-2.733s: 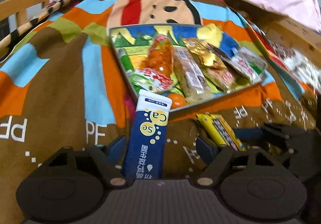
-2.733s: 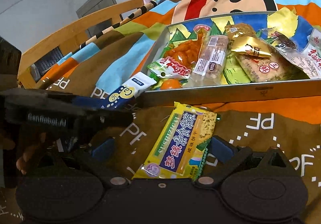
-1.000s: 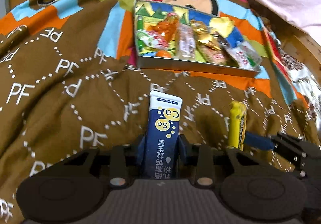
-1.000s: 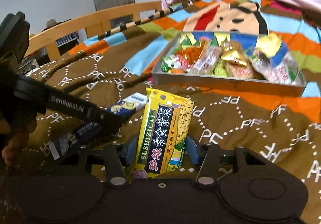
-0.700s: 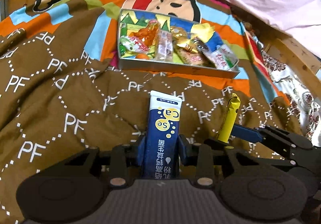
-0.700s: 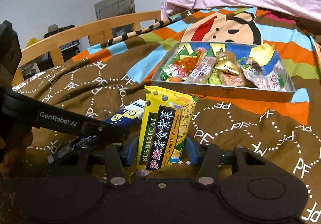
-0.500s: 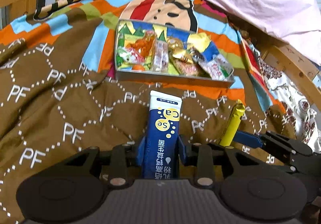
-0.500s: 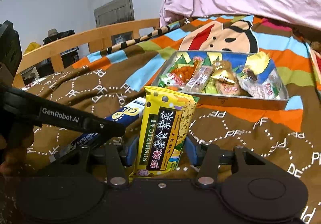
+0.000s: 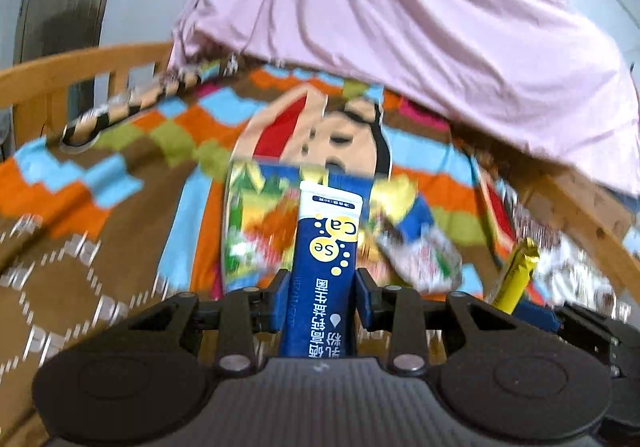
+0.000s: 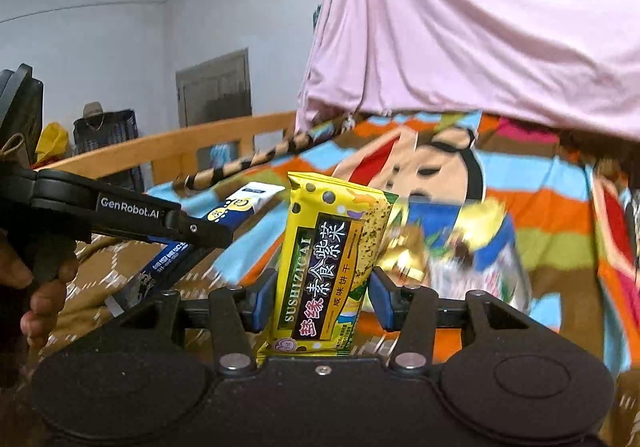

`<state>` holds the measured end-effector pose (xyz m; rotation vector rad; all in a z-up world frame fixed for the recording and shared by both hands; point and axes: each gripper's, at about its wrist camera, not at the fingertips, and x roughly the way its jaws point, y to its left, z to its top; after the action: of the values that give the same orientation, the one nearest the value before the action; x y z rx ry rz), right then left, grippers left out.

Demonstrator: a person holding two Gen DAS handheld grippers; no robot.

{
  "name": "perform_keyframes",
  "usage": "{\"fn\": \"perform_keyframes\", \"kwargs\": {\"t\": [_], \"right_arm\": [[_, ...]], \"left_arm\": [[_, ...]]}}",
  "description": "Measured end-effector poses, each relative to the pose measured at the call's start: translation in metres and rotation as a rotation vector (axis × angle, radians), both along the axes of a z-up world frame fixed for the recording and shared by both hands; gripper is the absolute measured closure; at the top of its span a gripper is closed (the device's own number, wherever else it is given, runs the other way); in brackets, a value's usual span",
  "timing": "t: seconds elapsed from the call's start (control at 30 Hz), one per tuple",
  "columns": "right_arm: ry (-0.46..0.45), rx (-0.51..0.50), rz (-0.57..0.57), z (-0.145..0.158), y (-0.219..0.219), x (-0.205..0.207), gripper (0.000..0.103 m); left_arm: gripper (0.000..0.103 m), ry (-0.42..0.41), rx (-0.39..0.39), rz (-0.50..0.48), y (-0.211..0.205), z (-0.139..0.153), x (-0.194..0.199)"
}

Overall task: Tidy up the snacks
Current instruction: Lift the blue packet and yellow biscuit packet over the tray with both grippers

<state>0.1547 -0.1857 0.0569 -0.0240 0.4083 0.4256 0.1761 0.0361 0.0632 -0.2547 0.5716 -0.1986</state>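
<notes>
My left gripper [image 9: 323,297] is shut on a blue and white packet marked "Ca Se" [image 9: 326,267] and holds it upright in the air. My right gripper [image 10: 318,301] is shut on a yellow seaweed cracker packet [image 10: 328,263], also upright. The metal snack tray [image 9: 232,223], full of wrapped snacks, lies on the quilt behind both packets; it is blurred and partly hidden. It shows in the right wrist view too [image 10: 468,243]. The left gripper with the blue packet [image 10: 240,207] shows at the left of the right wrist view. The yellow packet [image 9: 516,271] shows at the right of the left wrist view.
A colourful cartoon quilt [image 9: 120,231] covers the bed. A pink sheet [image 9: 400,27] hangs behind the tray. A wooden bed rail [image 10: 172,151] runs along the left, another rail [image 9: 580,207] on the right. A door [image 10: 216,87] is in the far wall.
Both grippers closed on their packets and lifted them off the quilt. In the last half second both have tilted up and moved toward the tray, which now sits behind the packets.
</notes>
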Motion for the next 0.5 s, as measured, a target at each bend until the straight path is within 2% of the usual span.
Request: {"fn": "perform_keyframes", "kwargs": {"t": [0.27,0.5], "right_arm": [[-0.082,0.005,-0.055,0.03,-0.013,0.069,0.052],[-0.115,-0.029,-0.088,0.042,-0.02,0.137,0.052]], "left_arm": [[0.066,-0.216,0.013,0.011,-0.013,0.033,0.062],[0.066,-0.271,0.018,0.005,-0.025,0.035,0.118]]}}
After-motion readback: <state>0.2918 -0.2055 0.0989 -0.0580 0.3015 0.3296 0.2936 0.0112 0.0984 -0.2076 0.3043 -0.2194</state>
